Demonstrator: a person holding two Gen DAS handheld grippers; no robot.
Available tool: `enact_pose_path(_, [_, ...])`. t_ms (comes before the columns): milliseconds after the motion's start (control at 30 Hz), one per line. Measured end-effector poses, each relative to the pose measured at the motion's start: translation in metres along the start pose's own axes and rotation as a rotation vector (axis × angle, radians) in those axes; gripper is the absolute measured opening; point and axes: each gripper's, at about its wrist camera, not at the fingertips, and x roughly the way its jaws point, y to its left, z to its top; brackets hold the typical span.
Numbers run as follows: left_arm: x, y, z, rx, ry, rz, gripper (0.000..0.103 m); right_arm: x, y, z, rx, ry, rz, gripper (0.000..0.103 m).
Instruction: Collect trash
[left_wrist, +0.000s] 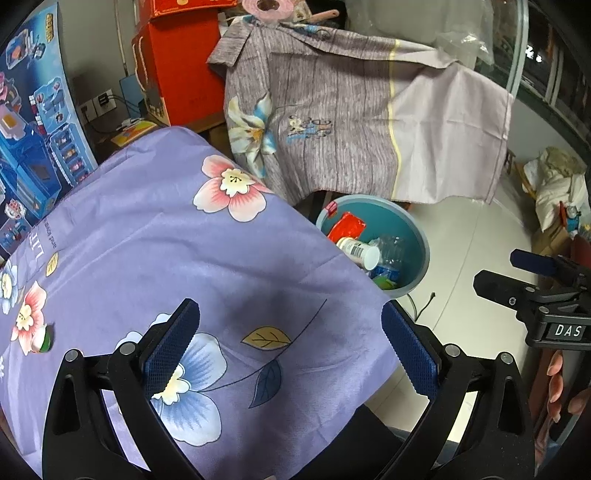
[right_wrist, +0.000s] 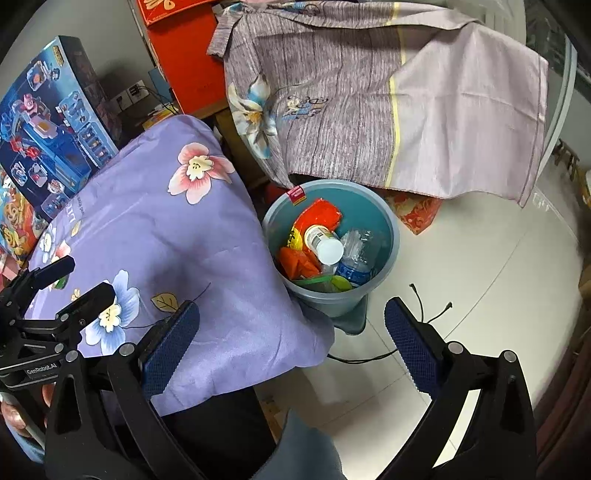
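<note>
The left gripper (left_wrist: 290, 349) hangs with its blue-padded fingers spread wide and empty over the purple flowered cloth (left_wrist: 155, 258), while the right gripper (right_wrist: 291, 345) is equally splayed and empty, one finger over the cloth's edge and the other over the white tiled floor (right_wrist: 480, 266). Ahead of both, the blue-grey trash bin (right_wrist: 391, 240) on the floor holds a white pill bottle (right_wrist: 325, 243), a crushed clear water bottle (right_wrist: 356, 258) and red wrappers (right_wrist: 321, 214); readable writing is "DAS" on the right gripper seen from the left wrist and "GenRobot.AI" on the left gripper seen from the right
</note>
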Motion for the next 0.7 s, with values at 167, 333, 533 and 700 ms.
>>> enact_pose_path(167, [0.004, 0.001, 0.0, -0.008, 0.011, -0.003, 0.099, 0.003, 0.003, -0.001, -0.01, 0.009, 0.0, 0.096])
enact_pose_path(333, [0.006, 0.004, 0.0, -0.015, 0.017, -0.002, 0.099, 0.005, 0.004, 0.0, -0.014, 0.013, 0.0, 0.096])
enact_pose_path(533, [0.01, 0.006, -0.001, -0.026, 0.032, -0.006, 0.099, 0.008, 0.005, 0.001, -0.014, 0.023, -0.002, 0.096])
enact_pose_path(700, [0.012, 0.007, -0.002, -0.027, 0.031, -0.001, 0.099, 0.009, 0.005, 0.001, -0.014, 0.024, -0.003, 0.096])
